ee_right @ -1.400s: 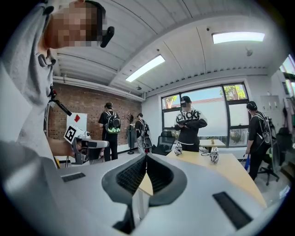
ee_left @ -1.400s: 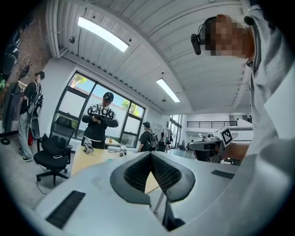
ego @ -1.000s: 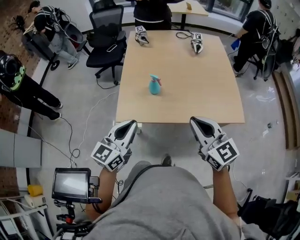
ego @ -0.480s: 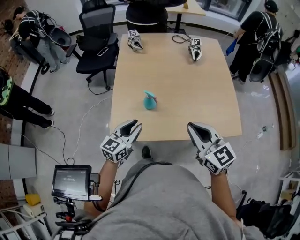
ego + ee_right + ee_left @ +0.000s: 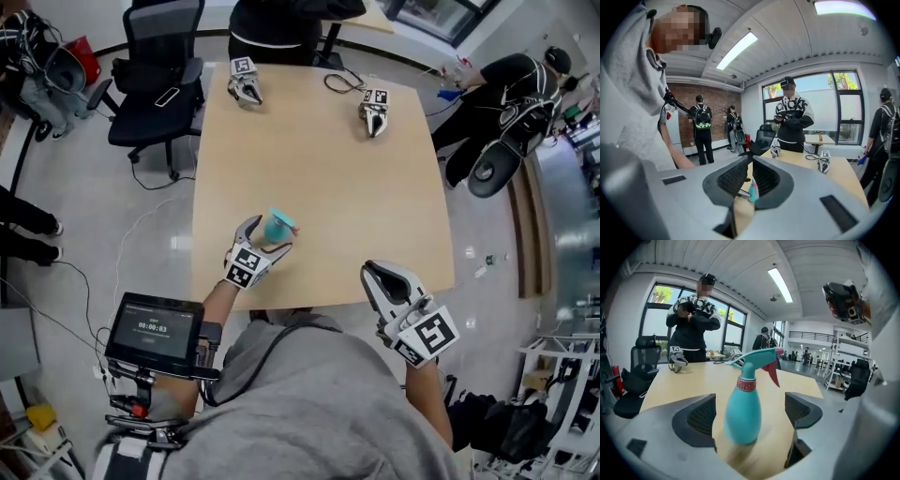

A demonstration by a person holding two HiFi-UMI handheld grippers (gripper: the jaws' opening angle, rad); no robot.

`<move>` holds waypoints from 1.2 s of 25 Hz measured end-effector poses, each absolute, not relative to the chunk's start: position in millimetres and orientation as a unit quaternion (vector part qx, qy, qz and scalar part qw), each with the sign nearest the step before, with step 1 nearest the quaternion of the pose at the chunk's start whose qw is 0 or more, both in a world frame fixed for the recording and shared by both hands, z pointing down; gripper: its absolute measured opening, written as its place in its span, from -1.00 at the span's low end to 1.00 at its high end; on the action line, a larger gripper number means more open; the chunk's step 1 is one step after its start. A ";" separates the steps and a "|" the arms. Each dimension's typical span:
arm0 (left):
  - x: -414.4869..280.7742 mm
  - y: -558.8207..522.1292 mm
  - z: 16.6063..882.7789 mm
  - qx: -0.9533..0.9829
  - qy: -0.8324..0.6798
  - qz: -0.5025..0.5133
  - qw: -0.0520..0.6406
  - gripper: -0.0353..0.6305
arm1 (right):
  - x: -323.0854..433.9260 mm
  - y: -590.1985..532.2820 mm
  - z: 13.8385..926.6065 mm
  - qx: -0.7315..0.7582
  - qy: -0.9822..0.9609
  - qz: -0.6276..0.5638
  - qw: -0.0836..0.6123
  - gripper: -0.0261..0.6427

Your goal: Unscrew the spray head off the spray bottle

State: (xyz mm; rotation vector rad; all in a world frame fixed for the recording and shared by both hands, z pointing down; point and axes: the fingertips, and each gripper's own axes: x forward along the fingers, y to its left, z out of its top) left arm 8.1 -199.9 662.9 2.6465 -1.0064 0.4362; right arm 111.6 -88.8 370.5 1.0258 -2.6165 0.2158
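Your left gripper (image 5: 266,237), jaws just opened wide, straddles the teal plastic spray bottle (image 5: 742,414) untouched. Clamp its belly, below the pink collar (image 5: 746,384).

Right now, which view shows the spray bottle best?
The left gripper view: the spray bottle stands close and whole. The head view shows it small from above; the right gripper view, only a teal sliver.

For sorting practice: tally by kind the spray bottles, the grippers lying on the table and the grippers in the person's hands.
Spray bottle: 1
Spare grippers set down: 2
Hand-held grippers (left gripper, right gripper): 2
Total: 5
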 end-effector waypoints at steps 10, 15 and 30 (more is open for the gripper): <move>50.2 -232.0 720.0 0.920 -0.306 0.235 0.069 0.43 | 103.3 -141.9 393.8 0.320 -0.922 0.094 0.194 -0.63; 51.8 -235.1 730.9 0.911 -0.302 0.271 0.067 0.30 | 78.3 -163.3 410.8 0.263 -0.934 0.100 0.222 -0.40; 52.4 -186.6 643.0 0.858 -0.188 0.474 -0.058 0.28 | 36.9 -172.0 550.9 0.126 -0.847 0.213 0.470 -0.30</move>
